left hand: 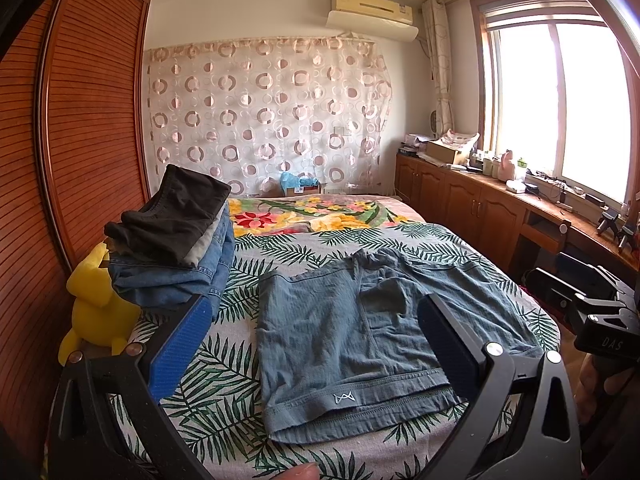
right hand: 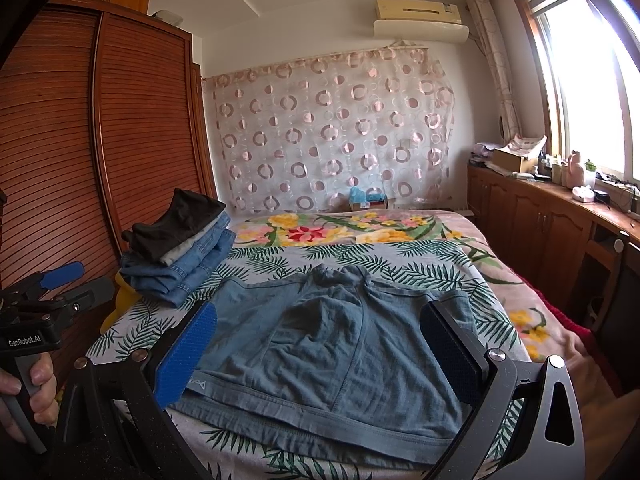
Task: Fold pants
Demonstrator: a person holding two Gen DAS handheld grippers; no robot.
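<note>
Right wrist: shorts [right hand: 328,344] flat, near bed edge [right hand: 224,446].

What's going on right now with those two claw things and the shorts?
Left gripper open, empty. Right gripper open, empty. Blue-grey shorts flat on the bed, unfolded. Folded pile alongside, not touching.

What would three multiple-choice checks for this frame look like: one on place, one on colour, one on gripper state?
1. Where is the stack of folded clothes relative to the shorts?
A. far-left corner of the bed
B. on the floor
C. on the window counter

2. What colour are the spread shorts?
A. red
B. grey-blue
C. white

3. How do both grippers stand?
A. shut on the shorts
B. open above the shorts
C. shut on the stack

Answers: 1 A, the stack sits by the wardrobe; 2 B, plain in both views; 3 B, left gripper and right gripper show wide gaps.
</note>
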